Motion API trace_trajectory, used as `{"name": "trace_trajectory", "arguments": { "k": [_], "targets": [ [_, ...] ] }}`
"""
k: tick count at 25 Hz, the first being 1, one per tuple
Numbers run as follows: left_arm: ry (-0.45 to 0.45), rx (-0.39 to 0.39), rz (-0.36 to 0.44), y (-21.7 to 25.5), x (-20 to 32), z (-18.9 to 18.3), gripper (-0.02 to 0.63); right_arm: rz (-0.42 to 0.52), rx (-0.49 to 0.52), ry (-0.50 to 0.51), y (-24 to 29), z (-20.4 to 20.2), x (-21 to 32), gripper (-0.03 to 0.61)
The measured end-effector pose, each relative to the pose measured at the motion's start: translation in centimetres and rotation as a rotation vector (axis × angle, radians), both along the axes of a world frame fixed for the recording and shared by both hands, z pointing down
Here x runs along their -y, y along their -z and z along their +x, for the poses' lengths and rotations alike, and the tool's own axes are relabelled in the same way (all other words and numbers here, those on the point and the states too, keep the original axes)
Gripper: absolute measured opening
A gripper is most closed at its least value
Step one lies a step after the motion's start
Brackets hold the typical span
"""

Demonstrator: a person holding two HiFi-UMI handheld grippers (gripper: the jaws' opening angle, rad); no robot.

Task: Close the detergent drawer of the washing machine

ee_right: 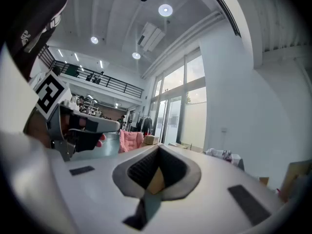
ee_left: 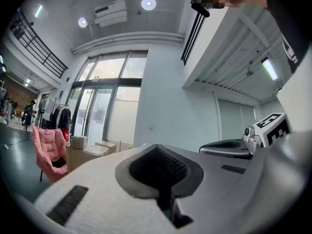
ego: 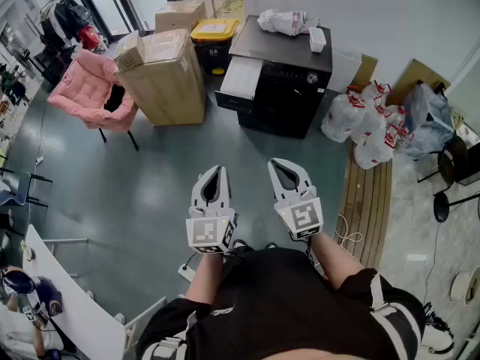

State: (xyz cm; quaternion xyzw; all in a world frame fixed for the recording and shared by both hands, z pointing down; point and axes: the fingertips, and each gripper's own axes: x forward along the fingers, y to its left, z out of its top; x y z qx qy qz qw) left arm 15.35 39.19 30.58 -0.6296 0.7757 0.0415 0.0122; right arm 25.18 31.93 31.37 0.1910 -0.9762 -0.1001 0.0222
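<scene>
A black washing machine (ego: 281,81) stands across the floor against the white wall, with its pale detergent drawer (ego: 241,77) pulled out toward the left of its front. A white cloth bundle (ego: 281,21) and a small white box (ego: 317,39) lie on its top. My left gripper (ego: 215,177) and right gripper (ego: 286,170) hang side by side in front of my body, level, both shut and empty, well short of the machine. The right gripper view shows the other gripper at its left and the cloth (ee_right: 222,155) far off.
Cardboard boxes (ego: 161,73) and a yellow-lidded bin (ego: 214,36) stand left of the machine. A pink chair (ego: 90,88) is further left. White plastic bags (ego: 371,122) sit to the machine's right beside wooden planks (ego: 367,193). A white table (ego: 67,298) is at lower left.
</scene>
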Motion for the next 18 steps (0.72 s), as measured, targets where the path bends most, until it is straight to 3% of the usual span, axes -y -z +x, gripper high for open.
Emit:
{"name": "trace_trajectory", "arguments": {
  "k": [10,14,15,18],
  "targets": [
    [-0.017,-0.020,-0.029,-2.1,-2.9,2.3,0.006,-0.030,0.000,0.022,-1.4,1.5,-3.0,0.006],
    [-0.010,-0.034,-0.093,-4.1,-3.5,3.0,0.012,-0.053,0.003,0.014,-2.7,2.3,-3.0,0.006],
    [-0.010,-0.038,-0.111,-4.6,-3.6,3.1,0.080,-0.051,0.000,0.021,-3.0,2.4,-3.2,0.008],
    [-0.007,-0.050,-0.140,-5.6,-3.9,3.2,0.093,-0.083,-0.022,0.044,-4.0,2.4,-3.3,0.086]
  ]
}}
